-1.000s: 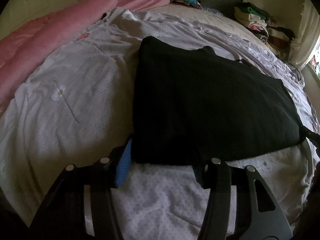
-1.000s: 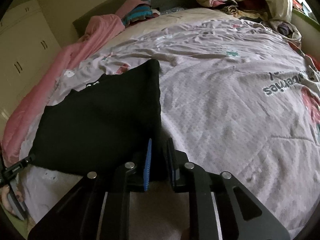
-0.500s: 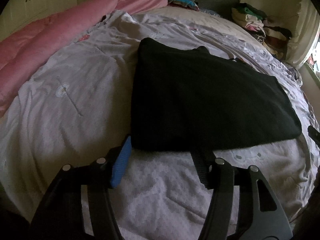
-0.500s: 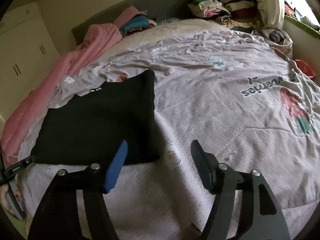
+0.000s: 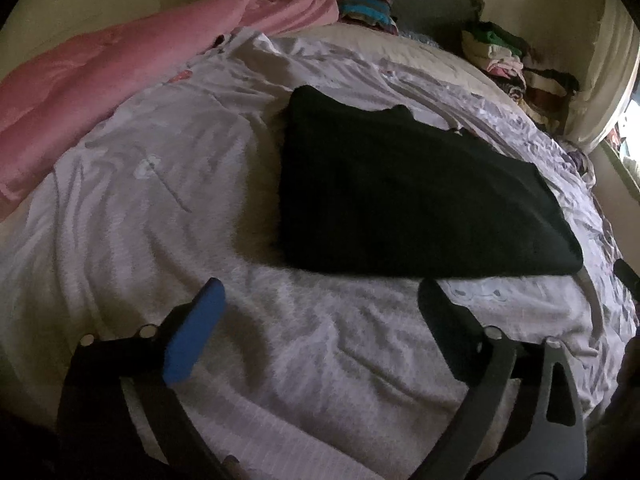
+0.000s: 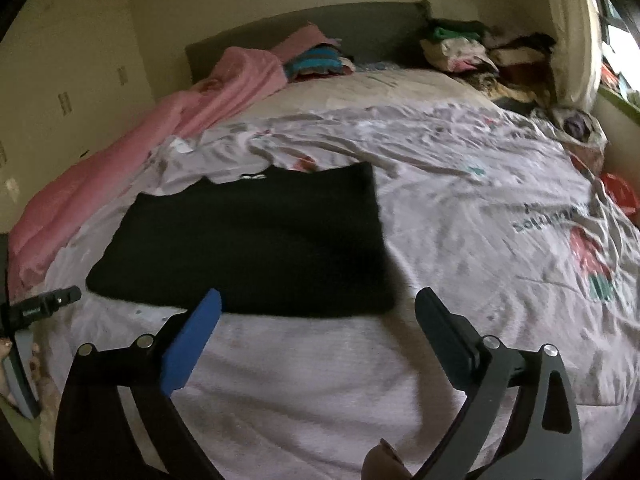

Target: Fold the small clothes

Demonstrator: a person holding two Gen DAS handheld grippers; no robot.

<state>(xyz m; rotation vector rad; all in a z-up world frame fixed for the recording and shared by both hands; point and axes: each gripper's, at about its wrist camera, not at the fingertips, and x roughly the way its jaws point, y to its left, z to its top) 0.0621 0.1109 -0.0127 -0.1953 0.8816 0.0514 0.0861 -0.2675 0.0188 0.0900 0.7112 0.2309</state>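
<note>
A black garment (image 5: 408,196) lies folded flat as a rectangle on the bed's light printed sheet (image 5: 160,200); it also shows in the right wrist view (image 6: 256,240). My left gripper (image 5: 320,292) is open and empty, raised a little short of the garment's near edge. My right gripper (image 6: 318,300) is open and empty, raised just short of the garment's near right corner. The left gripper's tip (image 6: 52,300) shows at the left edge of the right wrist view.
A pink blanket (image 5: 100,72) runs along the bed's left side. Folded clothes piles (image 6: 460,48) sit by the grey headboard (image 6: 360,24) and far right corner. Cupboards (image 6: 60,92) stand left. A window (image 5: 628,112) is right.
My right gripper let go of the garment's near right corner and opened. Both grippers drew back and up from the garment's near edge. The garment stays flat.
</note>
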